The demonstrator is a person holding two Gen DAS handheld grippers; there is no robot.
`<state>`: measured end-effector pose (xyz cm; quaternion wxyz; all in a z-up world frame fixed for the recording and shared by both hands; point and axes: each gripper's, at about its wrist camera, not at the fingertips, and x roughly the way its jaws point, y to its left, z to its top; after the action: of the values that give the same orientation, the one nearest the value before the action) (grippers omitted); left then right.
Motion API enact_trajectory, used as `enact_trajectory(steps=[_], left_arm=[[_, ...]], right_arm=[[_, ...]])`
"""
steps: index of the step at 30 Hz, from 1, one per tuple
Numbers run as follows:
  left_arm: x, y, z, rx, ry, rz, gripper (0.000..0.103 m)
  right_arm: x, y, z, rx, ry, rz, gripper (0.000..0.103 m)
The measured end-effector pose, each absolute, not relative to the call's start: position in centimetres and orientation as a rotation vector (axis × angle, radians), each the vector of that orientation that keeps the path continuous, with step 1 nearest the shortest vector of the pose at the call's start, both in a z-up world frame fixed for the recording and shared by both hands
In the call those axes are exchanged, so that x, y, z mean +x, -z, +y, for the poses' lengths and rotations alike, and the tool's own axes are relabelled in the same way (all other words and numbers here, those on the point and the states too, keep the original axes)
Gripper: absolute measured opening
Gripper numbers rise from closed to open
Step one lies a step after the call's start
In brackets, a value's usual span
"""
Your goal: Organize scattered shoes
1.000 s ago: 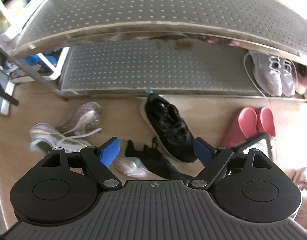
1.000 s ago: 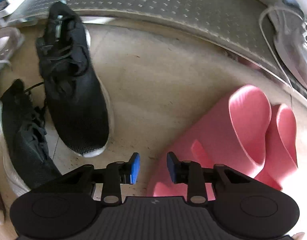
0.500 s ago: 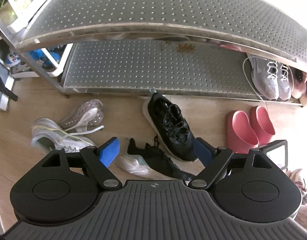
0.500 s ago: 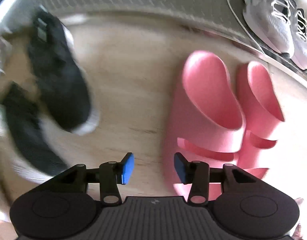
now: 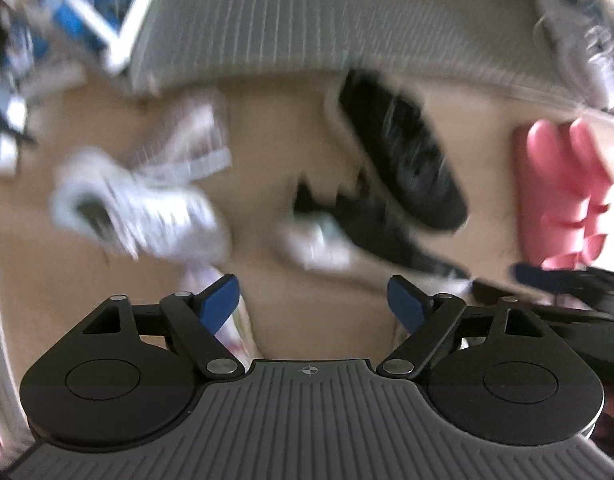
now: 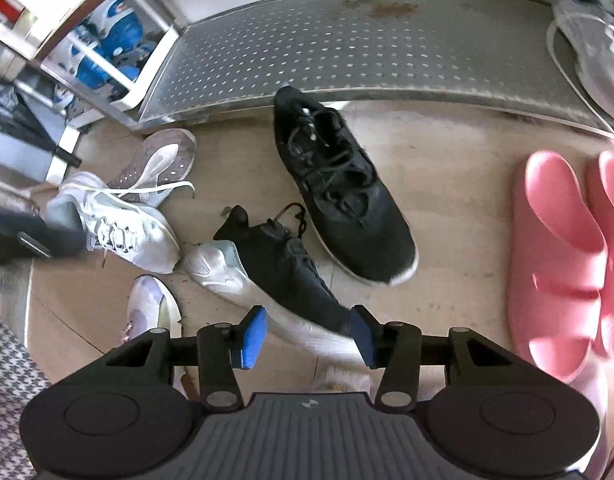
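Shoes lie scattered on the tan floor in front of a low perforated metal shelf [image 6: 367, 52]. An upright black sneaker [image 6: 343, 192] points toward me. A second black sneaker [image 6: 283, 264] lies on its side, white sole showing. White sneakers [image 6: 123, 224] lie at the left. A pink slipper pair [image 6: 563, 240] stands at the right. My right gripper [image 6: 307, 334] is open, its jaws either side of the tipped sneaker's toe. My left gripper [image 5: 313, 300] is open and empty above bare floor; its view is blurred and shows the black sneaker [image 5: 403, 160] and white sneakers [image 5: 147, 204].
Grey sneakers [image 6: 595, 40] sit on the shelf's right end. A white rack with blue shoes [image 6: 107, 40] stands at the far left. A pale lilac shoe [image 6: 151, 308] lies near the left front. My left gripper shows as a dark shape [image 6: 23, 236] at the left edge.
My right gripper swung left from the pink slippers to the tipped black sneaker and opened wider. My left gripper dropped lower toward the floor, still open; its view is now blurred.
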<state>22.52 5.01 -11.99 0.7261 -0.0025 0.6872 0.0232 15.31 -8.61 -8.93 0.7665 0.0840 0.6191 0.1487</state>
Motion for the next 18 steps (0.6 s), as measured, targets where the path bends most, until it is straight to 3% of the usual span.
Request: enact_trajectory(steps=[2, 6, 9, 14, 16, 18], left_arm=[[23.3, 14.6, 4.4, -0.056, -0.05, 1.525, 0.074], [25.4, 18.8, 2.4, -0.093, -0.057, 1.528, 0.069], [26.9, 21.1, 0.4, -0.015, -0.076, 1.549, 0.074], [27.5, 23.7, -1.8, 0.053, -0.044, 1.563, 0.077], [27.0, 24.5, -3.2, 0.139, -0.013, 1.564, 0.09], [26.3, 25.1, -4.6, 0.238, 0.016, 1.551, 0.092]], right_arm=[[14.6, 8.8, -10.3, 0.212, -0.292, 1.34, 0.051], [12.6, 8.8, -14.2, 0.308, -0.219, 1.332, 0.055], [11.4, 9.3, -16.4, 0.367, -0.18, 1.337, 0.062], [10.9, 11.5, -18.9, 0.439, -0.107, 1.374, 0.062], [10.7, 12.4, -19.9, 0.467, -0.077, 1.389, 0.062], [10.7, 13.3, -20.5, 0.492, -0.053, 1.402, 0.062]])
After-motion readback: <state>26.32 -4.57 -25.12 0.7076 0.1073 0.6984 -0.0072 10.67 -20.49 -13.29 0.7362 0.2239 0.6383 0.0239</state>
